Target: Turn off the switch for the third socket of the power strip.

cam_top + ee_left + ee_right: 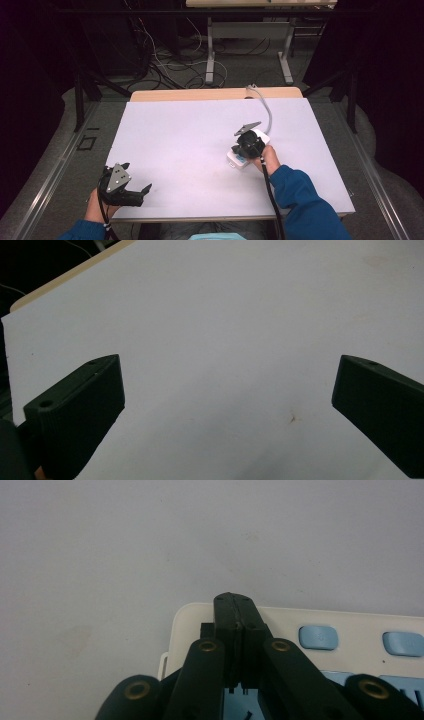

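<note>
A white power strip with light blue switches lies on the white table top, right of the middle. My right gripper rests on top of it, pointing down. In the right gripper view its jaws are pressed flat together over the strip's end, near the corner, with nothing between them. My left gripper sits low at the table's front left corner. The two black fingers stand wide apart over bare white surface in the left gripper view.
A grey cable runs from the power strip to the table's back edge. A wooden strip borders the far side. Beyond it are another desk's legs and loose cables on the floor.
</note>
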A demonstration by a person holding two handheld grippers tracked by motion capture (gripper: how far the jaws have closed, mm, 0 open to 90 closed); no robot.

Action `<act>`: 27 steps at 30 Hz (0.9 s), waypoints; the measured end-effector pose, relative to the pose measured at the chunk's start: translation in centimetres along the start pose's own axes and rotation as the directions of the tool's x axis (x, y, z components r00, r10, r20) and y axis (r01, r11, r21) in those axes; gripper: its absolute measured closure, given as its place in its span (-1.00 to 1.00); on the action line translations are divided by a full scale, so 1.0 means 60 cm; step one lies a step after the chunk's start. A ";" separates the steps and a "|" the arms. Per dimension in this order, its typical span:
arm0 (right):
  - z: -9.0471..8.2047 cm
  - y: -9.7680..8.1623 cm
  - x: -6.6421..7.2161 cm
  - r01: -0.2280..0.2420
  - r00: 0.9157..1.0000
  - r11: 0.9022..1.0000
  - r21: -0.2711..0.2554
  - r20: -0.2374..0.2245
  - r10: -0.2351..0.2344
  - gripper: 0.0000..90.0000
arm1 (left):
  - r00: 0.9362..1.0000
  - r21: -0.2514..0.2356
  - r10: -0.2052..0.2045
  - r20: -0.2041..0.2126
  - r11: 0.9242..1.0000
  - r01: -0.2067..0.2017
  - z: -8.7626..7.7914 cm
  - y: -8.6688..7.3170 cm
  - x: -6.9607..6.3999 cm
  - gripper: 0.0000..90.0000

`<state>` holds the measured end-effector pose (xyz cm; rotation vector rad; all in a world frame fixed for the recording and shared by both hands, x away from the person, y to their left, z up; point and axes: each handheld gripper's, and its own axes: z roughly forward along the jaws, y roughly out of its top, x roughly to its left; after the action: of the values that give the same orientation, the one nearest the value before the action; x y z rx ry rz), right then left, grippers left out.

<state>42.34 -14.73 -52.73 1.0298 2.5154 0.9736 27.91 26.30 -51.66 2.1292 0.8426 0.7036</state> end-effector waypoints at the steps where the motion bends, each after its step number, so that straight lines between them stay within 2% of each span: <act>1: 0.000 0.000 0.000 -0.001 1.000 1.000 -0.001 -0.002 0.001 1.00 | 1.000 0.002 0.001 -0.001 1.000 -0.001 0.000 0.000 0.000 -0.99; 2: 0.000 0.000 -0.001 0.000 1.000 1.000 0.000 -0.006 0.000 1.00 | 1.000 0.001 -0.001 0.001 1.000 0.001 0.000 0.000 0.000 -0.99; 3: 0.003 -0.001 -0.001 -0.002 1.000 1.000 -0.023 -0.008 0.002 1.00 | 1.000 0.000 -0.002 0.001 1.000 0.002 0.001 0.000 0.000 -0.99; 6: 0.000 0.000 -0.001 -0.001 1.000 1.000 0.001 -0.004 0.001 1.00 | 1.000 0.001 0.000 0.001 1.000 0.000 0.001 0.000 0.000 -0.99; 13: 0.000 0.000 0.000 0.005 1.000 1.000 -0.001 -0.003 -0.005 1.00 | 1.000 0.003 0.002 0.001 1.000 -0.002 0.001 0.000 0.000 -0.99; 15: 0.001 0.000 0.002 -0.001 1.000 1.000 -0.002 0.010 0.001 1.00 | 1.000 0.003 0.001 0.000 1.000 -0.001 0.001 0.000 0.000 -0.99; 16: 0.001 0.001 0.000 0.014 1.000 1.000 -0.003 0.002 -0.014 1.00 | 1.000 0.005 0.002 -0.001 1.000 -0.002 0.001 0.000 0.000 -0.99; 17: 0.004 0.000 0.000 0.022 1.000 0.999 -0.033 0.008 -0.022 1.00 | 1.000 0.003 0.002 -0.001 1.000 -0.002 0.001 0.000 0.000 -0.99; 18: 0.003 0.000 0.001 0.008 1.000 1.000 -0.024 0.004 -0.008 1.00 | 1.000 0.003 0.005 -0.002 1.000 -0.005 0.001 0.001 0.000 -0.99; 19: 0.003 0.001 -0.001 0.022 1.000 1.000 -0.018 0.006 -0.022 1.00 | 1.000 0.004 0.006 -0.003 1.000 -0.006 0.001 0.001 0.000 -0.99; 20: -0.001 0.001 0.000 0.007 1.000 1.000 0.009 -0.001 -0.007 1.00 | 1.000 0.001 0.005 0.000 1.000 -0.005 0.000 0.001 0.000 -0.99; 27: -0.001 0.000 -0.001 0.009 1.000 1.000 0.004 -0.002 -0.009 1.00 | 1.000 0.002 0.002 0.002 1.000 -0.002 0.001 0.000 0.000 -0.99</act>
<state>42.36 -14.78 -52.67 1.0178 2.5221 0.9676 27.96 26.28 -51.68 2.1325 0.8404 0.7024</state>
